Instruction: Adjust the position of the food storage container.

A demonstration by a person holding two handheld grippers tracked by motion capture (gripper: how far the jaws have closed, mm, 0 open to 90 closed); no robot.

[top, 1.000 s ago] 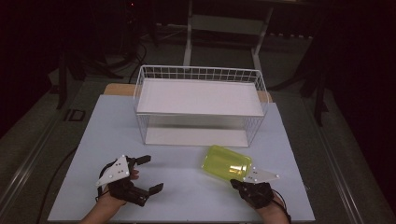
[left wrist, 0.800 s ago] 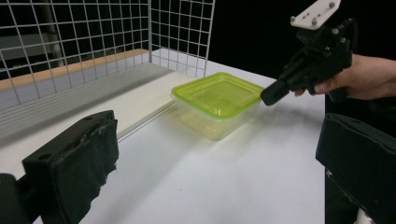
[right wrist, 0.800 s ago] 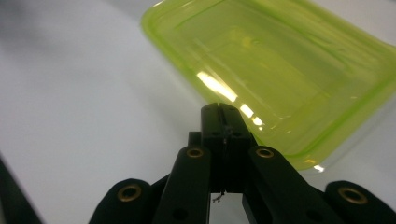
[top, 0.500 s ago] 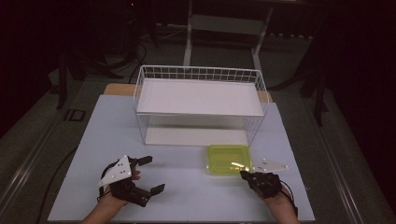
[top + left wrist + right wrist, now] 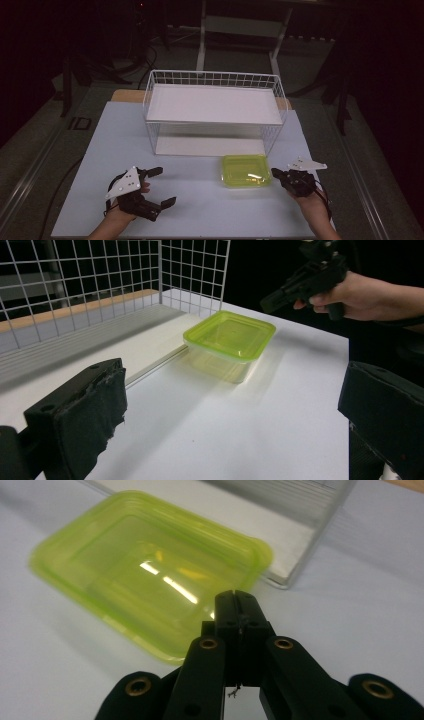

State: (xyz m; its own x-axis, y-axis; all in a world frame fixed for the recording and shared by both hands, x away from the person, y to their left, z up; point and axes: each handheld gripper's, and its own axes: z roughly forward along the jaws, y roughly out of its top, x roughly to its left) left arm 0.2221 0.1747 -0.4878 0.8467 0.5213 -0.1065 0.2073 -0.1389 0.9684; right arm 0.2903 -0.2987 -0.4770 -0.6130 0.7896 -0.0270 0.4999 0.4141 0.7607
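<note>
Dark room surrounding a pale table (image 5: 200, 210), with a white wire basket (image 5: 215, 115) standing at the far side. Lying flat on the table now: a yellow-green container (image 5: 246, 170), just in front of the basket's right corner. Half a second back, sitting nearly level; a second back, hanging tilted in the air at the right gripper's tip. Meaning, by judgement: set-down done, container released, next step probably a push or a fresh grip.

Sitting upside down, by the look of the right gripper view: flat base facing up, wider rim (image 5: 65, 580) resting on the table. Long axis running left to right across the table in the high view, roughly parallel to the basket's front edge.

Right gripper (image 5: 276, 173) hovering just beside the container's right edge, jaws fully closed on each other, gripping nothing; touching the rim or standing just clear of it, not decidable. Left gripper (image 5: 161, 186) resting well apart at the near left, jaws spread wide, gripping nothing, pointing toward the container in the left gripper view (image 5: 230, 337).
</note>
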